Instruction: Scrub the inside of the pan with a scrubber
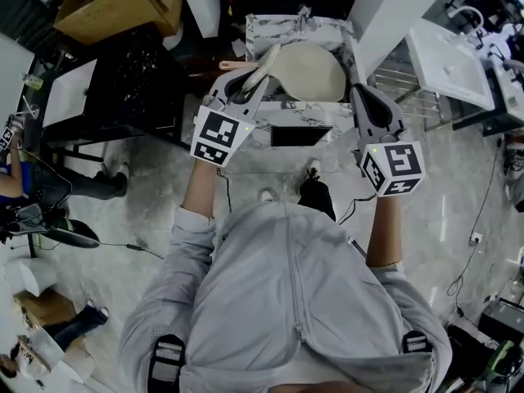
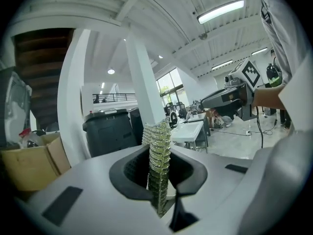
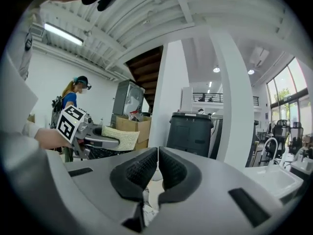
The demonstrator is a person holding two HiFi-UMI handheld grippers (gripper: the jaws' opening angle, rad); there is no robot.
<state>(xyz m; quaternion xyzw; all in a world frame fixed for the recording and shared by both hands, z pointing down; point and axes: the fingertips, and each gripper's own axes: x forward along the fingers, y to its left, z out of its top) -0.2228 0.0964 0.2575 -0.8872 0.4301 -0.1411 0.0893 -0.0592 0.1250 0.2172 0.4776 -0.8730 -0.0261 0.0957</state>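
Between the jaws of our left gripper [image 2: 160, 169] we pinch the scrubber [image 2: 159, 141], a pale, knobbly mesh pad standing edge-on to the left gripper view and rising above the dark ribbed pads on either side of it. Our right gripper [image 3: 157, 170] is pressed together, its two pads meeting with nothing between them. From the head view, both grippers are held out in front of us, the left one angled inward, so that the scrubber reaches to the left edge of the pan [image 1: 315, 72]. We cannot tell whether the two touch. That pan, cream-coloured and round, sits at the far side of the marble counter [image 1: 336, 137], ahead of us and between the two grippers. Farther out, a white sink [image 1: 446, 60] stands to the right, a cardboard box [image 1: 123, 6] to the far left, and a dark bin [image 2: 110, 131] beside a white pillar [image 2: 144, 82].
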